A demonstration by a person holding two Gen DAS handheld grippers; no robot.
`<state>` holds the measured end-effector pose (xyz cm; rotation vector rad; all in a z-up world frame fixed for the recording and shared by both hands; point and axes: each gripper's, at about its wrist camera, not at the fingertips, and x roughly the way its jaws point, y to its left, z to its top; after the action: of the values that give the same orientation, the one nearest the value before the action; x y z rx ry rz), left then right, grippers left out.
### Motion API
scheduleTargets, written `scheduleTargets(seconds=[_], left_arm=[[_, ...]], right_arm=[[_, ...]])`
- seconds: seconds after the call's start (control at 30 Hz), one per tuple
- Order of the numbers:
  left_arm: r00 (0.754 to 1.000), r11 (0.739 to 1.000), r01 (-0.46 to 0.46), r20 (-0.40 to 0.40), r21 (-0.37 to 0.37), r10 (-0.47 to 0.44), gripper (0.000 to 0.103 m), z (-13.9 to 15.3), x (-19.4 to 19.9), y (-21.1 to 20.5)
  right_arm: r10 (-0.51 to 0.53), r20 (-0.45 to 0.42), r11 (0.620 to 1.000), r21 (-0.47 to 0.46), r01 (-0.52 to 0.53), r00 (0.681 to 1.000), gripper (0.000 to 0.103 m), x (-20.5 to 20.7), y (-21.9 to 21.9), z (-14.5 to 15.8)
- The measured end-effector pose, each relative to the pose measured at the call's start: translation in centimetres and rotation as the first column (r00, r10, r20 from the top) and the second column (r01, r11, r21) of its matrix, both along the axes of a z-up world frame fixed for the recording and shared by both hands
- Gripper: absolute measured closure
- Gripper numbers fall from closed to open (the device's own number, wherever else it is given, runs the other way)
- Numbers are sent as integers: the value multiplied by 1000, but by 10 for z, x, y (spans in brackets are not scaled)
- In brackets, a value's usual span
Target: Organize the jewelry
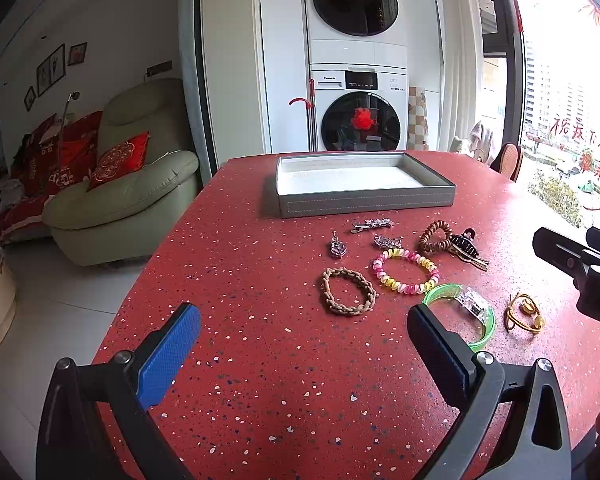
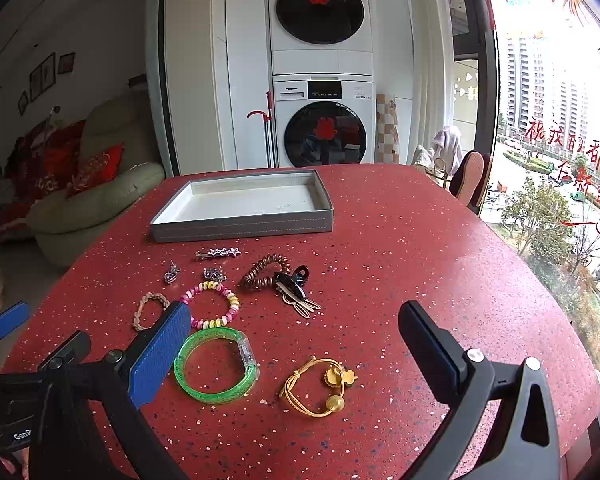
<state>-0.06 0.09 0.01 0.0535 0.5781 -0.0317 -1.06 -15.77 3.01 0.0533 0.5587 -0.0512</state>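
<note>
Both grippers wide open, holding nothing: left gripper (image 1: 304,332), right gripper (image 2: 296,340). All jewelry sits loose on the bench (image 2: 420,240), tray (image 2: 244,229) empty behind it. Yellow hair tie (image 2: 318,386) is nearest the right gripper: come straight down, pinch the band, don't drag the green bangle (image 2: 216,366) just beside it.

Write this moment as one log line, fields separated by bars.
phase: start | left hand-held gripper: open | right hand-held gripper: open | tray: empty | jewelry: on table
</note>
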Motion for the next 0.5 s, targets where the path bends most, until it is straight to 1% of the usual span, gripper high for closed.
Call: scheduleTargets(seconds=[0.5], left_arm=[[1000,1000,-1,0,1,1,0,-1,1,0]], right_arm=[[4,0,1000,8,-4,1000,0,0,0,0]])
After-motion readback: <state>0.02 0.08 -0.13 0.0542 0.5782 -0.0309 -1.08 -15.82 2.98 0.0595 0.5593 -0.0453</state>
